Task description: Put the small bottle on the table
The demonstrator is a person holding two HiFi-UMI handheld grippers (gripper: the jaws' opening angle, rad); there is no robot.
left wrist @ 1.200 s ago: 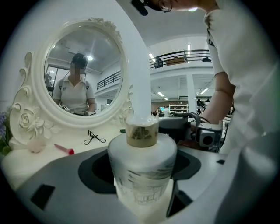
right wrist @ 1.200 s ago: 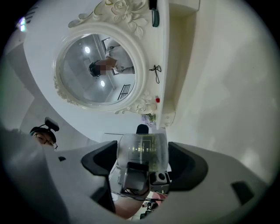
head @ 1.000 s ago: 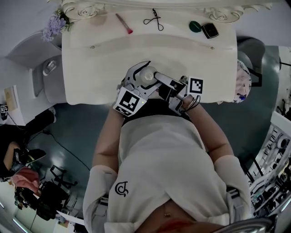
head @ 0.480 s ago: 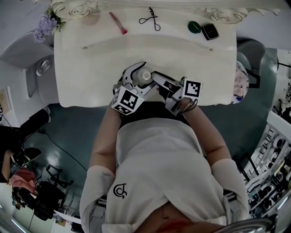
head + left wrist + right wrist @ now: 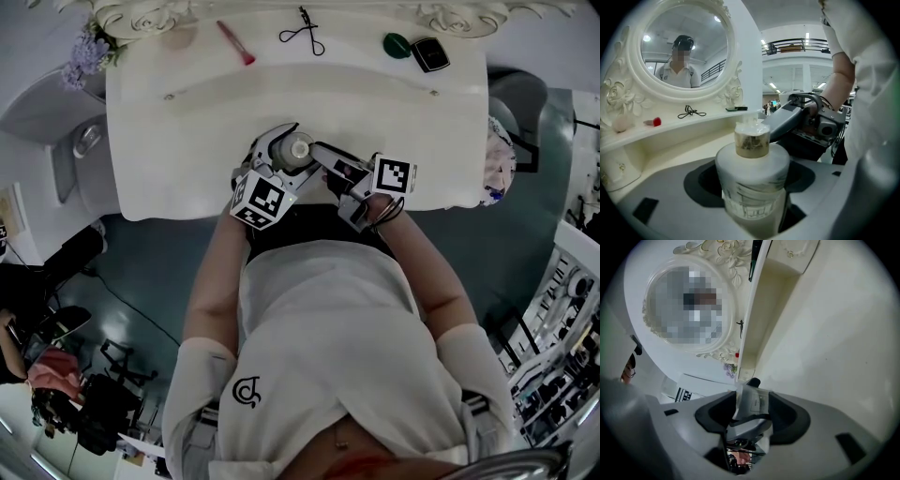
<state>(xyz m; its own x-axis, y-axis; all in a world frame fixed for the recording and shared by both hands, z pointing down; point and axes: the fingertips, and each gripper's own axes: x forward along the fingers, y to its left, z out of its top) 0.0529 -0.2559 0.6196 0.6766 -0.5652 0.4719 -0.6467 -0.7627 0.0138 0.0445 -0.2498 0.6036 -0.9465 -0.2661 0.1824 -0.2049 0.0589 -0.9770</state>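
Over the cream surface [image 5: 187, 122], the left gripper [image 5: 289, 147] pinches a small white round bottle [image 5: 752, 183] upright. The right gripper [image 5: 321, 156] reaches across, closing on its clear plastic cap [image 5: 753, 400].

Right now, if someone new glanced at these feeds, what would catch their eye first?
The small white bottle sits gripped in the left gripper above the front of the white dressing table, with the right gripper beside it, its fingers closing on the bottle's clear cap. Behind them, an ornate round mirror rises at the table's back.
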